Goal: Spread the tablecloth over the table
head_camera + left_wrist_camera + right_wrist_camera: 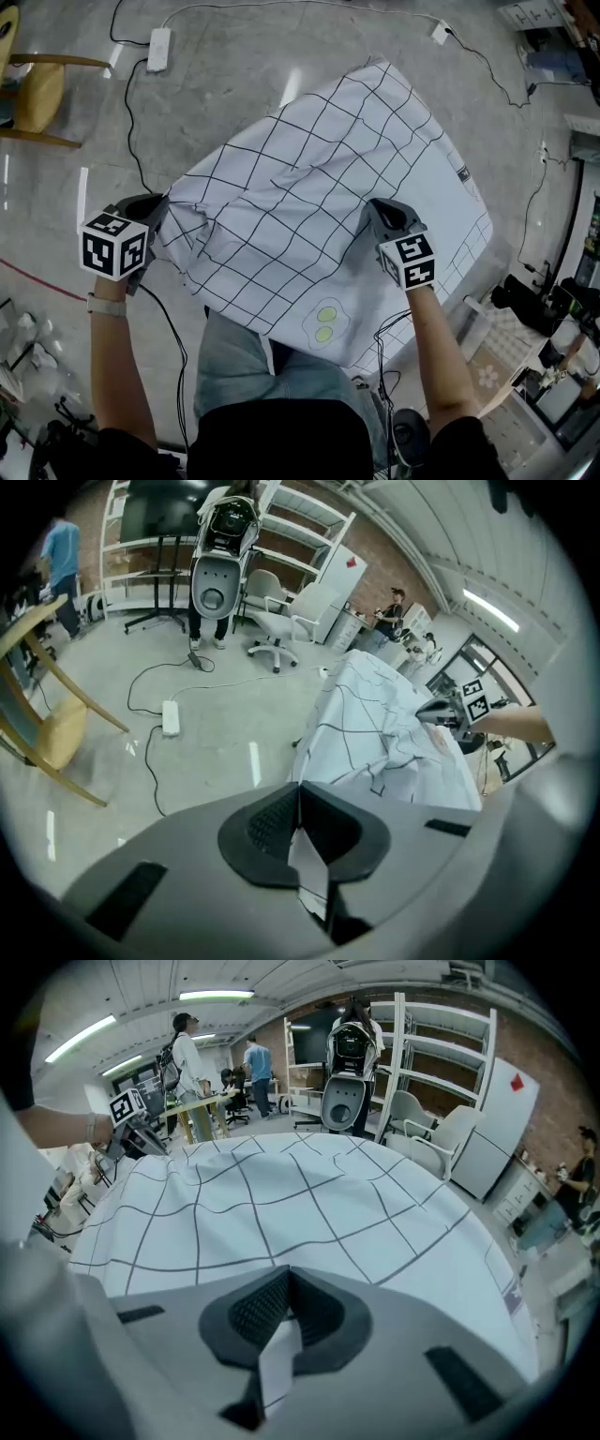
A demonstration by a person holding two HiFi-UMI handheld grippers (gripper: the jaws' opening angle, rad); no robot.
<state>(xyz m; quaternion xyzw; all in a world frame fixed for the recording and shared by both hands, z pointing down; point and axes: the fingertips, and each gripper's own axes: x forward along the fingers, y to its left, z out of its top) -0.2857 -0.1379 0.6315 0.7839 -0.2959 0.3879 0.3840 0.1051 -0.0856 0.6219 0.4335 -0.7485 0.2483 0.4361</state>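
Fingers (260, 1307) of the right gripper (288, 1274) and left gripper (300, 789) pinch the tablecloth (319, 187) at its near edge; it stretches ahead, away from both.

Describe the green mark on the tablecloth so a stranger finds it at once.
Find the white tablecloth with the black grid. Go to its edge nearest the person. The mark there is two green ovals, the only colour among black lines.

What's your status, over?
Left gripper shut on cloth. Right gripper shut on cloth. Cloth draped, rumpled near left gripper. Nothing on top.
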